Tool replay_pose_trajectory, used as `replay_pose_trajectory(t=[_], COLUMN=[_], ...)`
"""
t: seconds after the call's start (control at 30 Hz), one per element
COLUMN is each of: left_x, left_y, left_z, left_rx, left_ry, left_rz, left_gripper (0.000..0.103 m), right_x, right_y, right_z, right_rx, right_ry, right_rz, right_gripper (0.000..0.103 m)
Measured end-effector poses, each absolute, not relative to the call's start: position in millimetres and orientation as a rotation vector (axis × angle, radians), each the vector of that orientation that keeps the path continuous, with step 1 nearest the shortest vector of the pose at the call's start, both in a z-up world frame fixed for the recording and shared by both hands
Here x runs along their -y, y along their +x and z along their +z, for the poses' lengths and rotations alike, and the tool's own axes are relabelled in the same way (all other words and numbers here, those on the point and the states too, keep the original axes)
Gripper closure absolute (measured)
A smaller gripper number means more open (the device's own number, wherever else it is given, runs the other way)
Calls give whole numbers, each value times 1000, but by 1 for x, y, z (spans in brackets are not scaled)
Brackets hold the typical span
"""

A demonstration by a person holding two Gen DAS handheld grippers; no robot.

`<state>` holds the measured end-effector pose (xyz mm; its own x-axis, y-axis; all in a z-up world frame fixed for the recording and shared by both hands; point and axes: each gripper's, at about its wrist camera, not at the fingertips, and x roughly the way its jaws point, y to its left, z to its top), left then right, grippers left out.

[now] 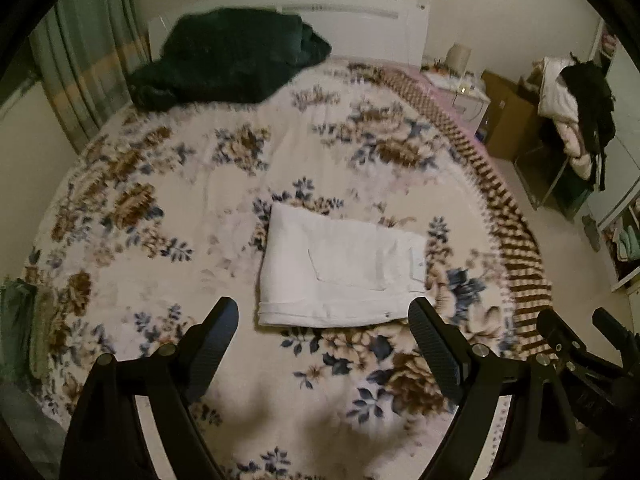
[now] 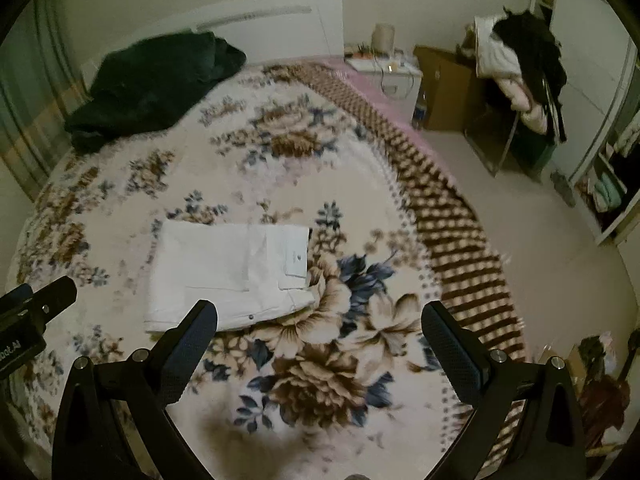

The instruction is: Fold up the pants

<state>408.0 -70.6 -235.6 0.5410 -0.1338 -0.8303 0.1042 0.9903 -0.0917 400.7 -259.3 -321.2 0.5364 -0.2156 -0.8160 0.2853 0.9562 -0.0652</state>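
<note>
White pants lie folded into a flat rectangle on the floral bed cover, back pocket and waistband up. They also show in the right wrist view. My left gripper is open and empty, held above the bed just in front of the pants' near edge. My right gripper is open and empty, above the bed to the right of the pants. The right gripper's body shows at the lower right of the left wrist view.
A dark green blanket lies heaped at the head of the bed by the white headboard. Right of the bed are a white nightstand, a brown box, a chair piled with clothes and open floor.
</note>
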Motion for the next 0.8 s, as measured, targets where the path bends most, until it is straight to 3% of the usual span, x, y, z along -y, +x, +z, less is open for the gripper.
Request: replay_pose_trajectory(t=[0.3, 0.8], left_x=[62, 46], left_y=[314, 201], left_z=[-128, -40], left_rx=[-878, -800], left_ry=[-47, -43], left_rz=[-107, -90], left_gripper=[16, 16], right_x=[239, 204], right_y=[301, 166], right_z=[-184, -34], right_rx=[-836, -744], right_ry=[24, 15], right_rz=[-227, -162], right_gripper=[0, 0])
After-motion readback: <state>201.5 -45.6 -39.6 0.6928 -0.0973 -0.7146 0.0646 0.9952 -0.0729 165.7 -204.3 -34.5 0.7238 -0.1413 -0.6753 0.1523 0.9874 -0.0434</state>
